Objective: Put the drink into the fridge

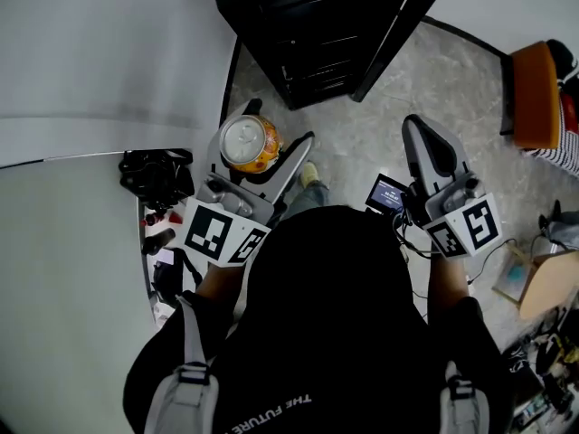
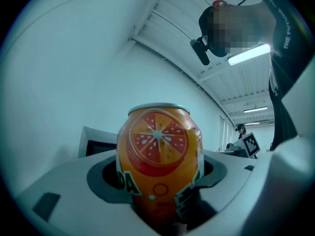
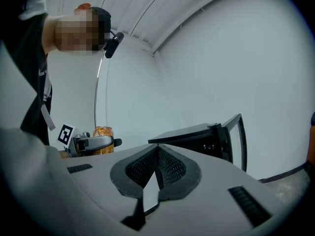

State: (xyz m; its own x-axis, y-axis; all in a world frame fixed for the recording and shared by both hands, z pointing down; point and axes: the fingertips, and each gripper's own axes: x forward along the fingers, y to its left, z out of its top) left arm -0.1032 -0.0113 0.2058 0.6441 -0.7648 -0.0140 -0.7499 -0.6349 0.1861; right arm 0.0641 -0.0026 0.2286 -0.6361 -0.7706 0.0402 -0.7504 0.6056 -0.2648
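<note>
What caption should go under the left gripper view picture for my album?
Left gripper holds an orange fruit-printed metal drink can between its fingers.

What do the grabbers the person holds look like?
Both are light-grey plastic grabbers, the left gripper and right gripper, with tapering jaws lined by dark ribbed pads. Each carries a white cube printed with black square markers. The person wears a black top.

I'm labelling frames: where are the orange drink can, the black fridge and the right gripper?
orange drink can (image 1: 249, 141), head view, silver lid.
black fridge (image 1: 303, 30), head view, body.
right gripper (image 3: 157, 154), right gripper view, where pads meet.
</note>
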